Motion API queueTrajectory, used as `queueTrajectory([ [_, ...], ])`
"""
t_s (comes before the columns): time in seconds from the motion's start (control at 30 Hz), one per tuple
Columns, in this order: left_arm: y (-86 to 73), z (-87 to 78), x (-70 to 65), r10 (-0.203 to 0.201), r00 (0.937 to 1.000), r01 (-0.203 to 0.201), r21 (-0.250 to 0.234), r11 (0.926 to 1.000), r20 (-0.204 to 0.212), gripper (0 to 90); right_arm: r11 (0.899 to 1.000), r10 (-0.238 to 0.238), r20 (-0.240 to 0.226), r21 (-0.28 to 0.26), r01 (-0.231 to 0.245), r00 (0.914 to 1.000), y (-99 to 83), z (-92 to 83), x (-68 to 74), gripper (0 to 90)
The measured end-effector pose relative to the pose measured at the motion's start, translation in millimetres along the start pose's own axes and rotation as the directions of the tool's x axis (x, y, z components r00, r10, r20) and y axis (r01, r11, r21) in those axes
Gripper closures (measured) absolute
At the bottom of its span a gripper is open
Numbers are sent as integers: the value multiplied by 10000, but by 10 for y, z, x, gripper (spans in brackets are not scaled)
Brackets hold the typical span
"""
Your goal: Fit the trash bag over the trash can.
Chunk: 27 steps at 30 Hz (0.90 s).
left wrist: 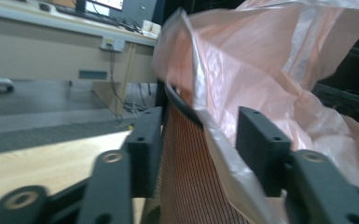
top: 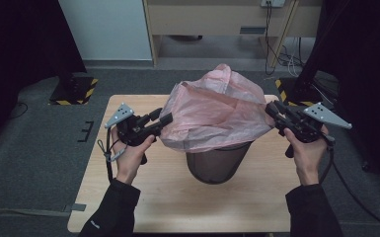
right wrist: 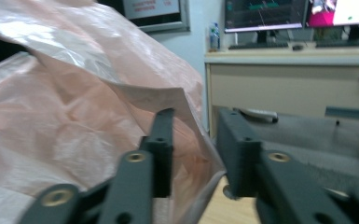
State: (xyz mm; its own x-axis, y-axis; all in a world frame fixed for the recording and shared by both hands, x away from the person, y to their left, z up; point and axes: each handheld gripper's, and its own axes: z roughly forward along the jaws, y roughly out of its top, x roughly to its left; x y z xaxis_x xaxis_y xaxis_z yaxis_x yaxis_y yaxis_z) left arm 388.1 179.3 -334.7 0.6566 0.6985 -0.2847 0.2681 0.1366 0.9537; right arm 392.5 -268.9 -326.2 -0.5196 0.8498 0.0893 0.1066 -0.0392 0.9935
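Bag: pink translucent plastic bag (top: 217,111), crumpled, draped over the bin's rim, between both hand-held grippers.
Bin: dark mesh waste bin (top: 218,163), upright, below them.

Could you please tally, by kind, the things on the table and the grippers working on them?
Pink plastic bag: 1
Dark mesh bin: 1
Hand-held grippers: 2, the left gripper and the right gripper, one at each side of the bag
Total: 4
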Motion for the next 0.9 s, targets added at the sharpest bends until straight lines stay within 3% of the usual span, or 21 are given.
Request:
queueTrajectory([
  [0.2, 222, 48, 15, 210, 9994, -211, -28, 9998, -276, 402, 9961, -868, -316, -183, 862, 9957, 137, -32, 140, 510],
  [0.37, 304, 188, 66, -192, 9997, 192, 11, 9998, -137, 392, 9866, -1620, -253, -252, 1613, 9865, 231, 22, 260, 433],
  [0.6, 332, 383, 124, -726, 9973, 726, 56, 9973, 123, 415, 9748, -2186, 54, -441, 2186, 9758, 362, 128, 336, 385],
  [0.7, 325, 445, 147, -990, 9944, 985, 161, 9950, 383, 473, 9692, -2442, -161, -369, 2435, 9696, 405, 164, 357, 471],
  [0.77, 317, 475, 155, -1073, 9927, 1058, 291, 9940, 553, 546, 9681, -2504, -430, -207, 2497, 9672, 413, 189, 369, 632],
  [0.83, 309, 491, 162, -1212, 9904, 1196, 265, 9925, 672, 681, 9797, -1997, -706, -327, 1978, 9773, 421, 213, 370, 792],
  [0.9, 308, 493, 173, -1138, 9914, 1127, 198, 9934, 642, 777, 9870, -1574, -714, -450, 1545, 9849, 441, 227, 345, 866],
])
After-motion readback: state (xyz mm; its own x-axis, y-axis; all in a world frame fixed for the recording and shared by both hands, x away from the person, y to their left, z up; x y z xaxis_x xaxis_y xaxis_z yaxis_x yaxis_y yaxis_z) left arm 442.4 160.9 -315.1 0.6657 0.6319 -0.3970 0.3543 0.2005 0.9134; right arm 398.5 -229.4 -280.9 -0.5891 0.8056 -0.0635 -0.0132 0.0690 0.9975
